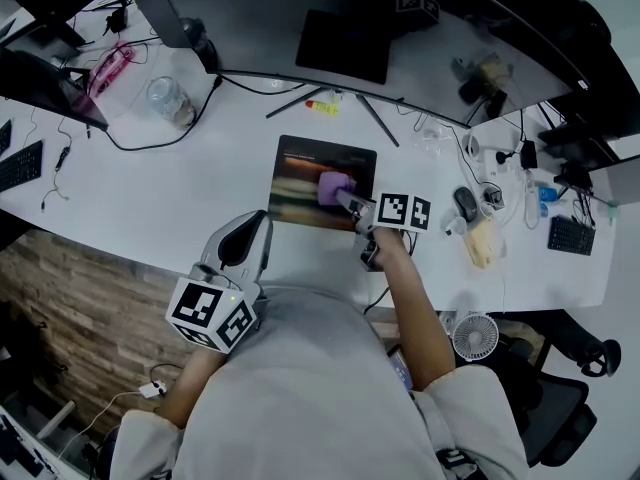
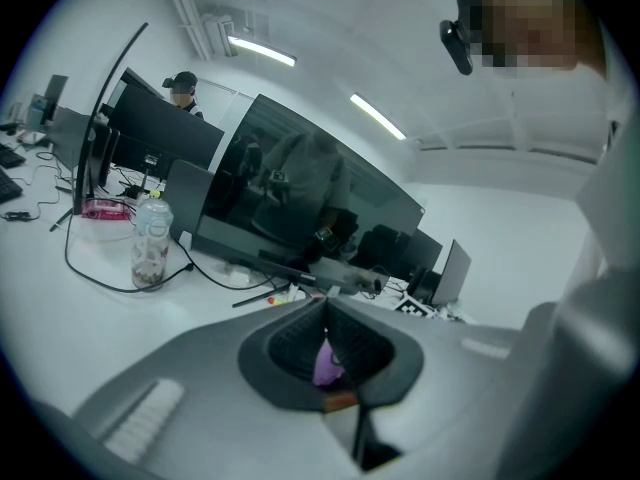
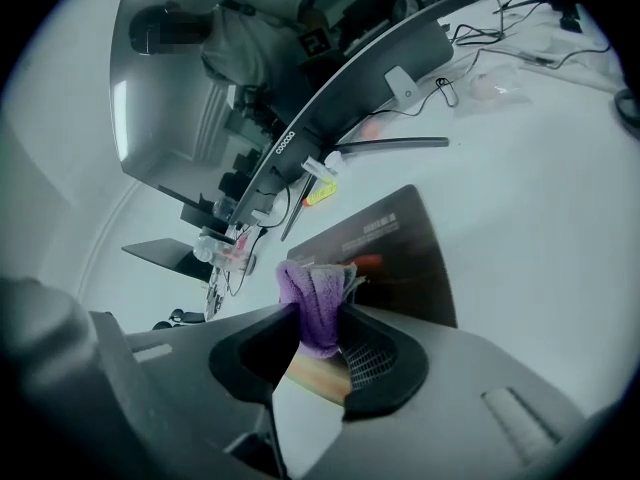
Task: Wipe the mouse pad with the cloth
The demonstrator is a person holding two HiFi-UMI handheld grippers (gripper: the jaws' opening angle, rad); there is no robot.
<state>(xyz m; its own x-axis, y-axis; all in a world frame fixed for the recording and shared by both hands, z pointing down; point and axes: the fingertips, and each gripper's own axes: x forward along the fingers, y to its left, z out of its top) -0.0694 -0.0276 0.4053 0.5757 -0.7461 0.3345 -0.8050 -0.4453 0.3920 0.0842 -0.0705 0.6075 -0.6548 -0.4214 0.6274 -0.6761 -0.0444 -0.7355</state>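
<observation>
A dark mouse pad (image 1: 300,168) lies on the white desk (image 1: 170,193) in front of the monitor. A bunched purple cloth (image 1: 333,185) rests on its right half, and my right gripper (image 1: 347,202) is shut on it, pressing it to the pad. The right gripper view shows the cloth (image 3: 312,298) pinched between the jaws of the right gripper (image 3: 320,320), with the pad (image 3: 400,248) beyond. My left gripper (image 1: 258,226) hovers at the pad's near left corner, jaws together and holding nothing. In the left gripper view its jaws (image 2: 325,313) meet at the tips, and a bit of purple shows behind them.
A wide curved monitor (image 1: 340,28) stands behind the pad, its stand legs (image 1: 375,118) spread toward it. A clear bottle (image 1: 168,100) with a black cable sits at the left, a yellow marker (image 1: 322,106) near the stand, and a mouse (image 1: 465,204) and a cable clutter at the right.
</observation>
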